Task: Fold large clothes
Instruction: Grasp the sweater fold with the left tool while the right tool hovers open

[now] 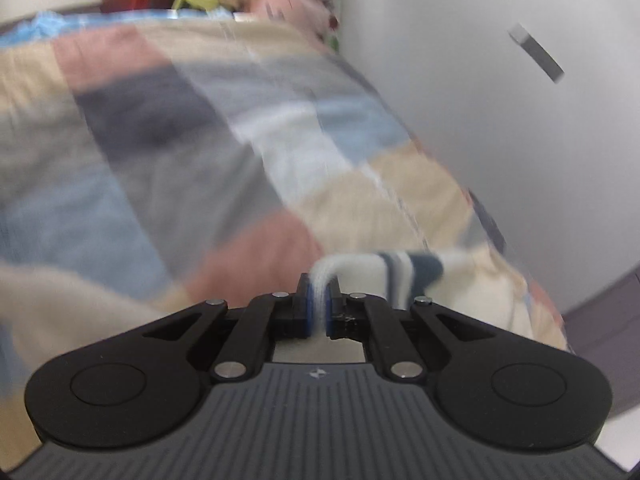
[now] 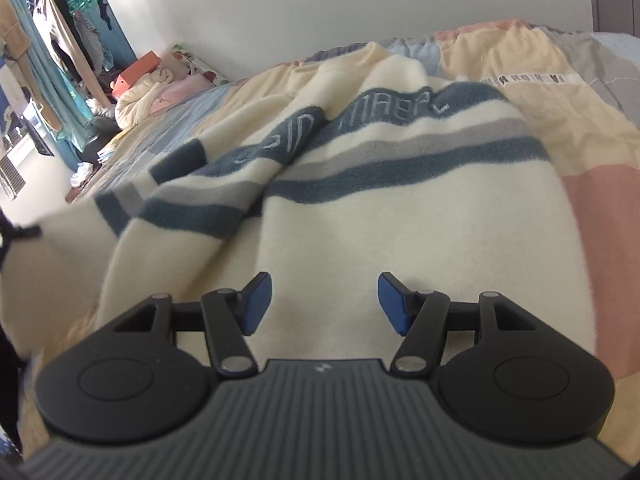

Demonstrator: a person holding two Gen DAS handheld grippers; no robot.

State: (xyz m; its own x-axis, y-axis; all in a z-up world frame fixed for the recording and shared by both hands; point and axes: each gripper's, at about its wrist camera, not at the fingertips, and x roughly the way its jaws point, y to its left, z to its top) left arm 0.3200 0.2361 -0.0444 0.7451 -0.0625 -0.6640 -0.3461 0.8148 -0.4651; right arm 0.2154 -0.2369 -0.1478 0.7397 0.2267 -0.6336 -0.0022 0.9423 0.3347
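One cream sweater [image 2: 400, 208] with navy and grey stripes lies rumpled on my patchwork bedspread [image 2: 592, 216]; my left gripper [image 1: 318, 306] is clenched on a cream fold of it, the striped part [image 1: 404, 274] trailing off to the right; my right gripper [image 2: 325, 304] hovers just above the plain hem, fingers spread wide and empty; only the right wrist view shows the lettering and one rack of hanging clothes [image 2: 68, 44]; the left view is blurred.

- a home bedroom: a bed [image 2: 592, 92] under a patchwork quilt [image 1: 168, 128] fills the frame
- clothes on hangers [image 2: 68, 36] at upper left, against a plain white wall [image 2: 320, 4]
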